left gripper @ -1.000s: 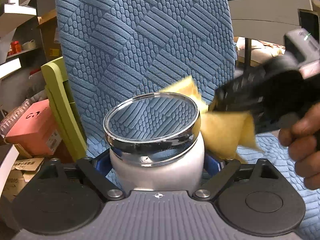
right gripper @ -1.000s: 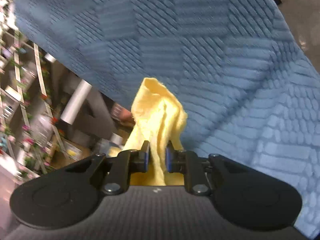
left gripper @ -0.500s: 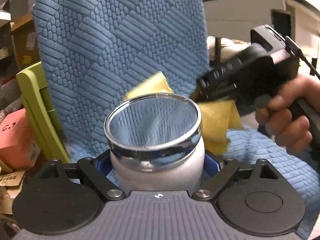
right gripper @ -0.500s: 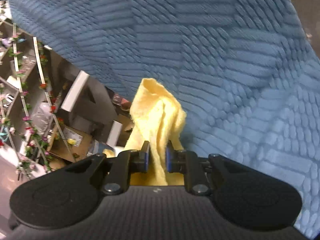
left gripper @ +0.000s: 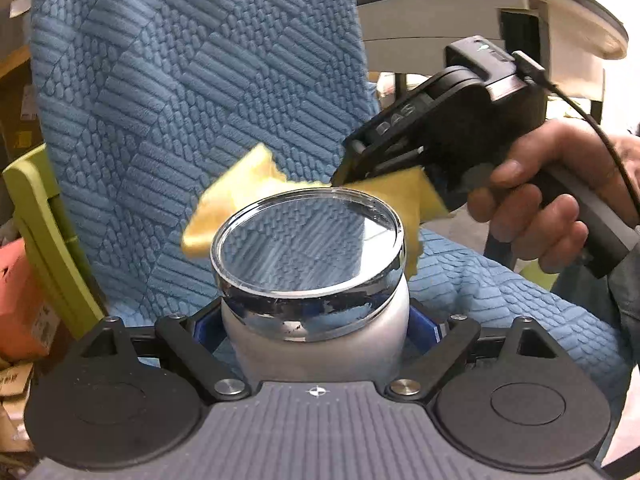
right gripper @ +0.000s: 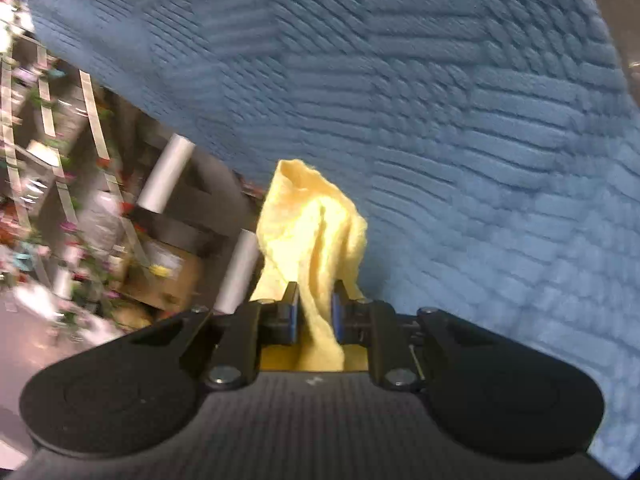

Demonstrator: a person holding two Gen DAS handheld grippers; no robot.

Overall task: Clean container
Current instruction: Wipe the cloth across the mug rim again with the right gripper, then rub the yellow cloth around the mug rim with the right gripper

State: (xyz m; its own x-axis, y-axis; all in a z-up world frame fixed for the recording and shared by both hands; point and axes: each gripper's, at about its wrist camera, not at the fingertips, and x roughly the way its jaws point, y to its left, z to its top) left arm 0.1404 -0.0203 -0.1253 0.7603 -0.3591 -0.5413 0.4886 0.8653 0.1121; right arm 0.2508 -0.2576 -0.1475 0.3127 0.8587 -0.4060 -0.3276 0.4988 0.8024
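A: Where's the jar (left gripper: 314, 312)?
B: Clamped upright in the left gripper (left gripper: 316, 332), over the blue cover (left gripper: 168, 92).
A: And the right gripper (right gripper: 314, 312)?
B: Pinched on the cloth (right gripper: 310, 228), at the jar's far rim.

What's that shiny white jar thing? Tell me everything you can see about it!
The jar is round and glossy white, with a wide mirror-like chrome lid that reflects the blue textured fabric behind it. It stands upright, its lid closed, squeezed at its body between the left gripper. A yellow cloth, pinched by the right gripper, sits right at the lid's far edge.
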